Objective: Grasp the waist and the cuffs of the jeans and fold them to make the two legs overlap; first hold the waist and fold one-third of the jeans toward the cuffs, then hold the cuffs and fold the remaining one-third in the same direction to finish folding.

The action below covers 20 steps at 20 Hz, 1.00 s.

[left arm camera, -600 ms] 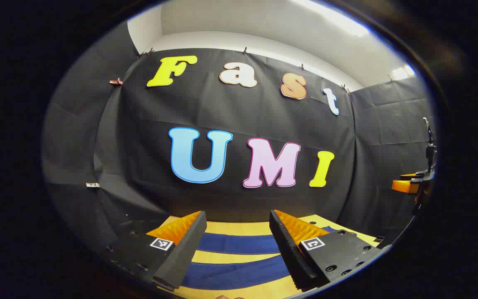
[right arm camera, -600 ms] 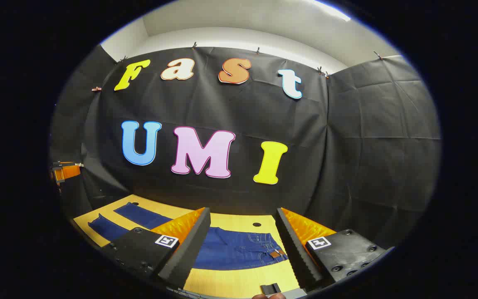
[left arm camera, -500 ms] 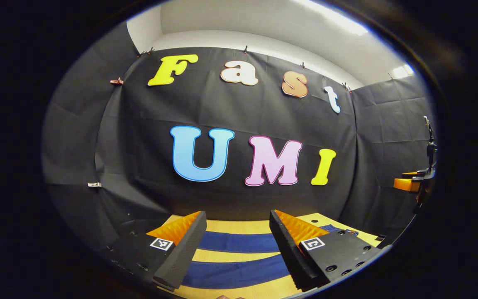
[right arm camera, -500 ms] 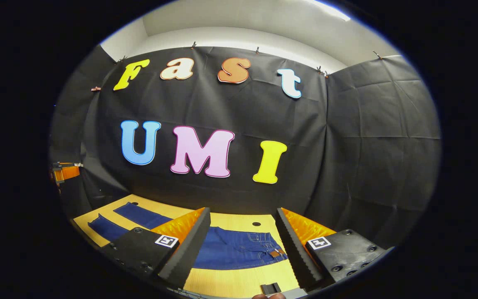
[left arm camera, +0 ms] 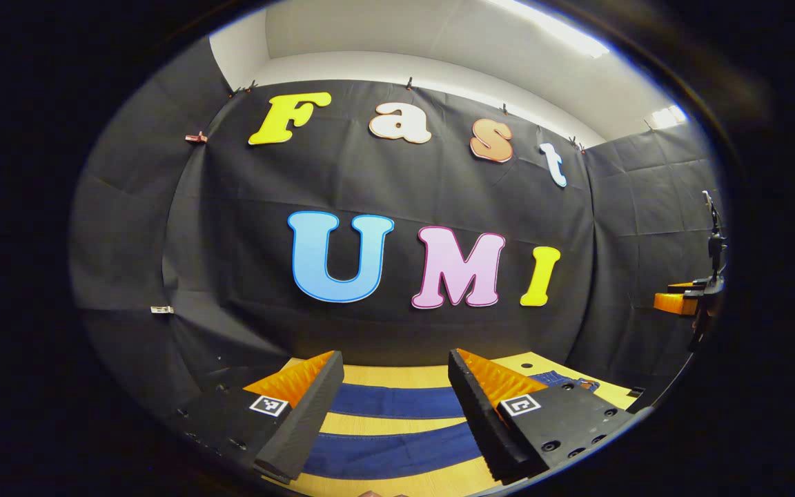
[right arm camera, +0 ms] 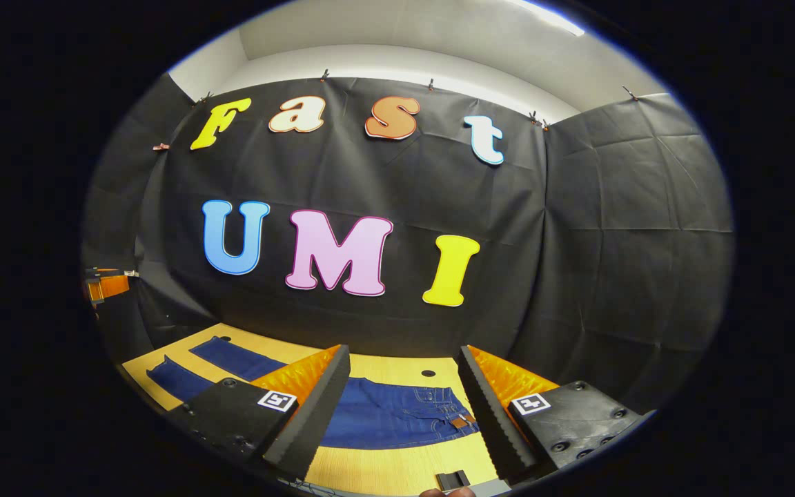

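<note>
Two grippers, both up off the table and holding nothing. My left gripper (left arm camera: 392, 386) sat at the bottom centre of the left gripper view, jaws spread wide. Between and past its fingers, the two legs of the jeans (left arm camera: 397, 402) lay flat as two blue bands across the yellow table (left arm camera: 397, 377), a strip of table showing between them. At the far right edge of that view I could see my right gripper (left arm camera: 680, 301), small and high, well apart from the denim. In the right gripper view, my right gripper (right arm camera: 404, 386) was also spread wide at the bottom centre. The jeans' waist (right arm camera: 439, 407) lay flat on the table just past its fingers, lower centre. The cuffs (right arm camera: 194, 362) reached toward the lower left of that frame.
</note>
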### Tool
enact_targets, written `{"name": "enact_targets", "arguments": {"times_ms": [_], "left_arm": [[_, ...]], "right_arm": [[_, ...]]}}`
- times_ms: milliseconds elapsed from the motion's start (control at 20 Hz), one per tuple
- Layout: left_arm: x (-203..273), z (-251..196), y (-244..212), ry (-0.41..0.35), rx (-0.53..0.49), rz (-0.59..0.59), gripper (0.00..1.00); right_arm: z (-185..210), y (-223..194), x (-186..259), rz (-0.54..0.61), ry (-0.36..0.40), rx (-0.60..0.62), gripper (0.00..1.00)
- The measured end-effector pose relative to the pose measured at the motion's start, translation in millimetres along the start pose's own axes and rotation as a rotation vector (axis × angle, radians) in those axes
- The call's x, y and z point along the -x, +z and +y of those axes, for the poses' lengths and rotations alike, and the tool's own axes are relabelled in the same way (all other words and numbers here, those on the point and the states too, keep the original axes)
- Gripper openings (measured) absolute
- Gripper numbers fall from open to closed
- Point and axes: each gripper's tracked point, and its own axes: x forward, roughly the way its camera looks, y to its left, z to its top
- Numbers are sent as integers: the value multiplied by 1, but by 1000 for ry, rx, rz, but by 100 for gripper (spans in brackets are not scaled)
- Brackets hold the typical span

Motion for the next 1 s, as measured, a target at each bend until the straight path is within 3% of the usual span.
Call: {"name": "enact_targets", "arguments": {"times_ms": [200,300,450,550,800,1000], "left_arm": [[3,2,-3,-10,-2,9,96],[6,2,-14,-52,-18,42,96],[15,23,-37,-127,-119,102,96],[19,37,-67,-185,-193,197,96],[28,55,-144,-271,-289,419,96],[22,47,-203,-403,-393,613,98]], "right_arm": [[-1,-7,2,19,10,25,97],[0,-12,-3,12,50,77,96],[-12,-39,-24,54,115,214,96],[-14,-55,-42,105,163,233,97],[-25,-142,-87,290,225,300,97],[-31,-218,-119,444,316,441,98]]}}
